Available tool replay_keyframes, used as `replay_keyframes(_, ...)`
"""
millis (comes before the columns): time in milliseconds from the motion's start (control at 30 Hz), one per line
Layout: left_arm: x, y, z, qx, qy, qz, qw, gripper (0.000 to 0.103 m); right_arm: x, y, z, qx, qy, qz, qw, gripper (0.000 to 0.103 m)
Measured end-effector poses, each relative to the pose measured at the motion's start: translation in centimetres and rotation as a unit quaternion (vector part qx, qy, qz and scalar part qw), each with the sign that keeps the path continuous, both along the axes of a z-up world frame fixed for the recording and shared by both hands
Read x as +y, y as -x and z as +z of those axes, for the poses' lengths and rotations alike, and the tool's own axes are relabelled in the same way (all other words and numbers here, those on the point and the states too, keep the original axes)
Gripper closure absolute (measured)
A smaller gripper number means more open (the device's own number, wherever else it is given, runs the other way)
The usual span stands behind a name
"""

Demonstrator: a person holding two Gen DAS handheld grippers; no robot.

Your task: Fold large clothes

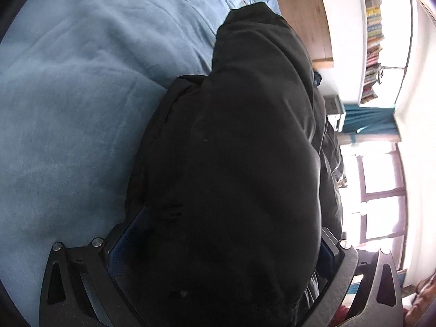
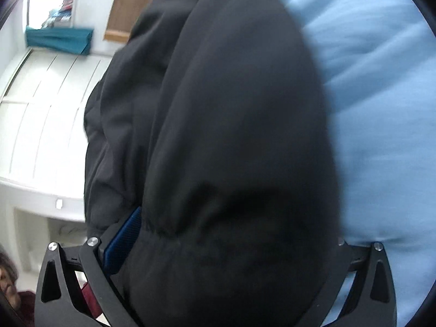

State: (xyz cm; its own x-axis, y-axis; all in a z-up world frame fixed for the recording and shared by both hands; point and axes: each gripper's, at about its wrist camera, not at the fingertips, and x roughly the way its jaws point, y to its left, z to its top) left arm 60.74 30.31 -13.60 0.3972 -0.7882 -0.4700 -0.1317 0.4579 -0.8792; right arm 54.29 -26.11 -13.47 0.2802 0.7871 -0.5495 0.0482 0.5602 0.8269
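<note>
— Two grippers, one garment: both have hold of the bulky black padded jacket [image 1: 245, 150], which fills most of each wrist view.

— How are the left gripper's [image 1: 226, 248] fingers set?

— Parted fairly wide, with a thick bunch of the black fabric packed between them. The blue pad of one finger [image 1: 128, 242] presses against the cloth on one side, and a sliver of the other blue pad shows at the opposite side.

— And the right gripper [image 2: 231, 234]?

— Much the same. Its fingers [image 2: 122, 239] are spread around a fat fold of the jacket, near a gathered seam; one blue pad is plainly against the fabric, while the other is hidden under the cloth.

— Where is the jacket?

— Over the bed, against the light blue bedsheet [image 1: 76, 109]. Whether its bulk rests on the sheet or hangs just above it, I cannot tell.

— Anything else around?

— A wooden headboard [image 1: 305, 13] beyond the jacket, a row of colourful books [image 1: 374, 32] on a high shelf, a teal curtain [image 2: 60, 39] and a bright window [image 1: 381, 190].
</note>
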Motion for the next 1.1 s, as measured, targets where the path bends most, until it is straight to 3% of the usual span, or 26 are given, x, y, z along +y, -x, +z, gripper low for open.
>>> replay_keyframes(100, -0.1, 0.7, -0.3, 0.000, 0.016, 0.009, 0.9998, 0.001, 1.2, -0.4, -0.1, -0.001, -0.011, 0.018, 1.000, 0.000)
replay_keyframes(267, -1.4, 0.8, -0.3, 0.005, 0.029, -0.016, 0.9994, 0.001, 1.6, -0.5, -0.9, 0.006, -0.018, 0.005, 1.000, 0.000)
replay_keyframes(400, -1.7, 0.5, -0.1, 0.003, 0.017, -0.004, 0.9998, 0.001, 2.2, -0.7, -0.9, 0.011, -0.011, 0.001, 1.000, 0.000)
replay_keyframes(500, -2.1, 0.6, 0.2, -0.004, -0.002, 0.007, 1.0000, 0.010, 2.9, -0.9, -0.7, 0.010, -0.006, -0.003, 1.000, 0.000)
replay_keyframes(667, -3.0, 0.8, 1.0, -0.004, 0.013, 0.015, 0.9998, 0.036, 3.7, -0.3, -0.2, 0.006, -0.006, -0.012, 1.000, 0.002)
replay_keyframes(733, -3.2, 1.1, 1.7, -0.011, 0.016, 0.013, 0.9997, 0.054, 4.6, -0.3, 0.6, 0.001, 0.002, -0.005, 1.000, 0.014)
replay_keyframes(800, -3.5, 1.2, 2.3, -0.018, 0.021, 0.018, 0.9995, 0.064, 5.2, -0.2, 1.3, -0.001, 0.006, -0.005, 1.000, 0.037)
replay_keyframes(900, -3.9, 1.5, 3.1, -0.030, 0.036, 0.032, 0.9984, 0.073, 6.0, 0.0, 3.1, -0.012, 0.006, -0.003, 1.000, 0.061)
replay_keyframes(1100, -3.7, 3.1, 6.0, -0.074, 0.079, 0.057, 0.9925, 0.079, 8.4, 1.2, 8.3, -0.056, 0.017, 0.019, 0.998, 0.077)
